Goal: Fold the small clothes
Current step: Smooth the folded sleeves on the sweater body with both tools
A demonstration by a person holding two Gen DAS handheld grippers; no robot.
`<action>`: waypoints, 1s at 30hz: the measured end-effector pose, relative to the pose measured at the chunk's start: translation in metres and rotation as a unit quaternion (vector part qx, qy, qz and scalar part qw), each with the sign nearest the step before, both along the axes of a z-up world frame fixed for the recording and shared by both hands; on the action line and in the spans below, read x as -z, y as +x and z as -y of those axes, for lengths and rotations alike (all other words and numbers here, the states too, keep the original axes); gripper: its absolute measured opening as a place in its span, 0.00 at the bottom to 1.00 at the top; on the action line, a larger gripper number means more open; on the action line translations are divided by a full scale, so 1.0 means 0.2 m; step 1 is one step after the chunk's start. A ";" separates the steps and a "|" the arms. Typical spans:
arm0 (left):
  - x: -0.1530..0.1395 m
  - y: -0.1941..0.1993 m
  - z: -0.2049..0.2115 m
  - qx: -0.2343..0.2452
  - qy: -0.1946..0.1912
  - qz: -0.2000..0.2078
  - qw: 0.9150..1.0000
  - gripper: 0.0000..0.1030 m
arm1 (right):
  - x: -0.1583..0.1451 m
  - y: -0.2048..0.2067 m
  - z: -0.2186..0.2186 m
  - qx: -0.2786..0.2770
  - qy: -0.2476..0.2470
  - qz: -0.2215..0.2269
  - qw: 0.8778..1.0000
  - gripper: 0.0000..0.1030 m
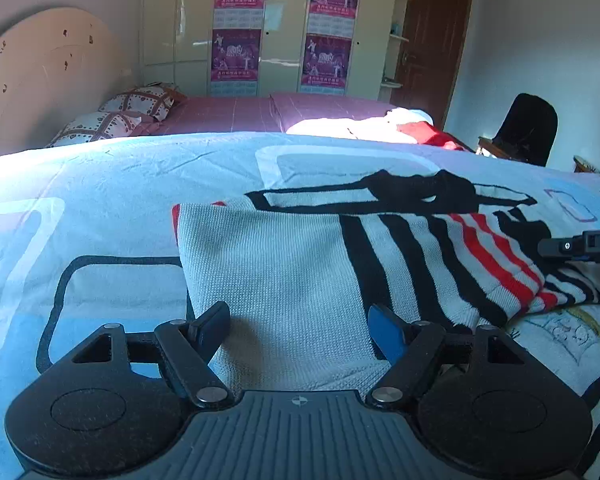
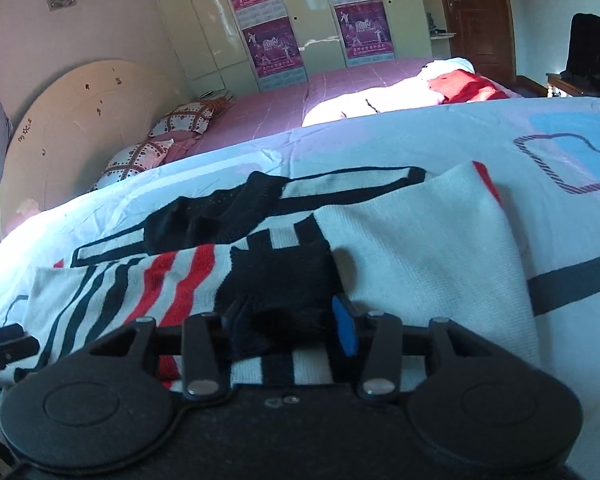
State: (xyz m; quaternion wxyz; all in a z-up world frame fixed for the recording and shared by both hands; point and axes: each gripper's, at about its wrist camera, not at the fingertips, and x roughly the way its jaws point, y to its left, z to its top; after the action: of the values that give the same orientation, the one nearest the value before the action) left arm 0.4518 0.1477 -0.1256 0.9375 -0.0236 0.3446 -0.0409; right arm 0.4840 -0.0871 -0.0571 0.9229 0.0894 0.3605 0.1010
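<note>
A white knit sweater (image 1: 284, 264) with black and red stripes (image 1: 484, 264) lies flat on a pale blue patterned sheet (image 1: 112, 184). My left gripper (image 1: 300, 332) hangs open just above its plain white part, and the cloth lies loose between the fingers. At the right edge of the left wrist view, my right gripper (image 1: 580, 246) reaches over the striped sleeve. In the right wrist view, the right gripper (image 2: 290, 324) is shut on the sleeve's black cuff (image 2: 280, 276), which is bunched between the pads and rests on the sweater's body (image 2: 420, 240). A tip of the left gripper (image 2: 0, 348) shows at the left edge.
A second bed with a pink cover (image 1: 228, 114), heart-print pillows (image 1: 140, 102) and a heap of white and red clothes (image 1: 412, 128) stands behind. Beyond are a wardrobe with posters (image 1: 284, 28), a brown door (image 1: 432, 40) and a black chair (image 1: 528, 128).
</note>
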 end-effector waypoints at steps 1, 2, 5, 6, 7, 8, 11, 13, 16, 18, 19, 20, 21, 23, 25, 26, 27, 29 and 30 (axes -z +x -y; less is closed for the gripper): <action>0.01 0.01 0.01 0.001 0.005 -0.003 1.000 0.73 | 0.00 0.00 -0.01 -0.004 -0.009 0.003 1.000 0.16; 0.02 0.00 0.02 0.002 0.010 0.000 1.000 0.73 | -0.02 -0.01 -0.02 -0.003 -0.018 0.015 1.000 0.15; 0.02 0.00 0.03 0.004 0.020 0.002 1.000 0.74 | -0.08 -0.09 -0.05 -0.004 -0.051 0.065 0.997 0.12; 0.02 0.00 0.04 0.005 0.024 0.004 1.000 0.74 | -0.08 -0.10 -0.05 -0.003 -0.067 0.068 0.995 0.11; 0.03 0.00 0.04 0.007 0.028 0.004 1.000 0.74 | -0.05 -0.09 -0.05 0.000 -0.083 0.058 0.995 0.10; 0.03 0.01 0.04 0.007 0.029 0.004 1.000 0.74 | 0.00 -0.07 -0.05 0.005 -0.098 0.039 0.994 0.10; 0.02 0.01 0.03 0.014 0.027 -0.002 1.000 0.75 | 0.00 -0.07 -0.06 0.007 -0.109 0.045 0.993 0.14; -0.02 0.03 0.01 0.017 0.020 0.002 1.000 0.75 | -0.07 -0.09 -0.05 0.019 -0.115 0.083 0.990 0.23; -0.07 0.09 -0.01 0.022 0.016 0.022 0.999 0.75 | -0.11 -0.02 -0.10 -0.016 -0.105 0.087 0.990 0.23; -0.08 0.18 0.00 0.023 0.020 0.014 0.999 0.75 | -0.10 0.05 -0.18 -0.056 -0.089 0.071 0.992 0.23; -0.08 0.22 0.01 0.026 0.022 0.014 0.999 0.75 | -0.09 0.08 -0.22 -0.078 -0.079 0.068 0.992 0.22; -0.07 0.26 0.02 0.032 0.025 0.012 0.999 0.75 | -0.08 0.10 -0.27 -0.099 -0.070 0.065 0.990 0.21; -0.05 0.31 0.03 0.035 0.030 0.006 0.999 0.75 | -0.06 0.12 -0.33 -0.119 -0.067 0.061 0.989 0.19; 0.01 0.38 0.01 0.030 0.031 -0.009 0.999 0.75 | 0.00 0.17 -0.42 -0.131 -0.089 0.049 0.986 0.16; 0.05 0.40 -0.02 0.022 0.030 0.000 0.999 0.84 | 0.05 0.18 -0.42 -0.110 -0.093 0.050 0.988 0.16; 0.05 0.41 -0.03 0.022 0.028 -0.003 0.999 0.84 | 0.05 0.18 -0.41 -0.106 -0.084 0.050 0.990 0.16; 0.03 0.42 -0.03 0.015 0.032 -0.006 0.999 0.84 | 0.04 0.17 -0.41 -0.107 -0.088 0.048 0.989 0.15; 0.00 0.39 -0.03 0.002 0.061 0.012 0.998 0.84 | 0.02 0.13 -0.41 -0.100 -0.112 0.068 0.986 0.16; 0.01 0.39 -0.06 -0.003 0.064 0.011 0.998 0.84 | 0.02 0.13 -0.38 -0.091 -0.113 0.070 0.987 0.18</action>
State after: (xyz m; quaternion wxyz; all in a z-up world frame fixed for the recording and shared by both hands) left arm 0.5298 0.1588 -0.1286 0.9410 0.0355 0.3363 -0.0163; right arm 0.5091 -0.0117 -0.0621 0.9370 -0.0561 0.3107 0.1494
